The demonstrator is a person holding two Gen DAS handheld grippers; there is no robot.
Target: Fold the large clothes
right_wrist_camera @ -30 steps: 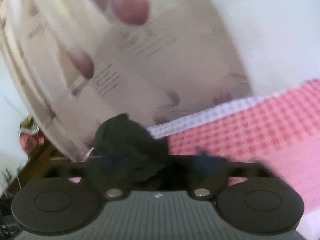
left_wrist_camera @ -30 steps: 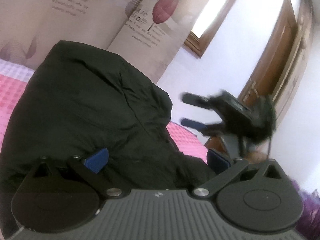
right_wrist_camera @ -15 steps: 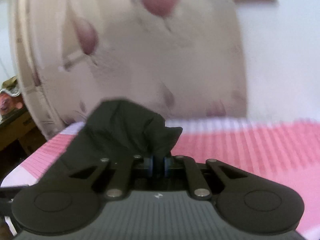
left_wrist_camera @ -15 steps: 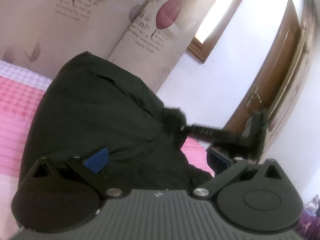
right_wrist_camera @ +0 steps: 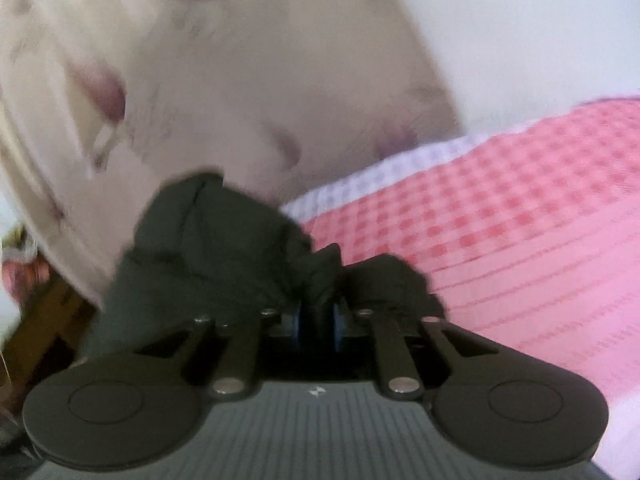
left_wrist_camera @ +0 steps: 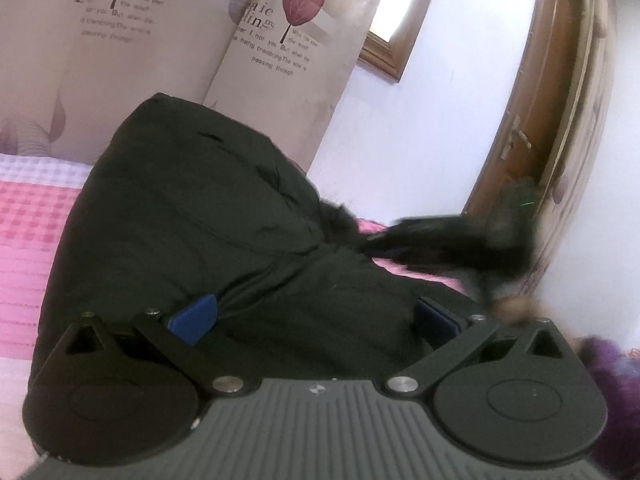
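A large black padded jacket (left_wrist_camera: pixel 192 216) lies heaped on the pink checked bed cover (left_wrist_camera: pixel 28 216). My left gripper (left_wrist_camera: pixel 316 316) is open, its blue pads (left_wrist_camera: pixel 194 314) spread wide with jacket fabric lying between them. My right gripper (right_wrist_camera: pixel 316 320) is shut on a bunched fold of the jacket (right_wrist_camera: pixel 216 236), lifting it above the bed. In the left wrist view the right gripper (left_wrist_camera: pixel 452 236) shows blurred at the jacket's right edge, pinching the fabric.
A patterned curtain (left_wrist_camera: pixel 160 40) hangs behind the bed. A white wall, a wooden window frame (left_wrist_camera: pixel 384 56) and a wooden door (left_wrist_camera: pixel 520 152) are on the right. The pink bed cover (right_wrist_camera: pixel 520 208) stretches to the right in the right wrist view.
My right gripper closed on the jacket's edge and is now pulling it, blurred with motion. The left gripper stayed open; its view shifted slightly so the jacket sits lower and more central.
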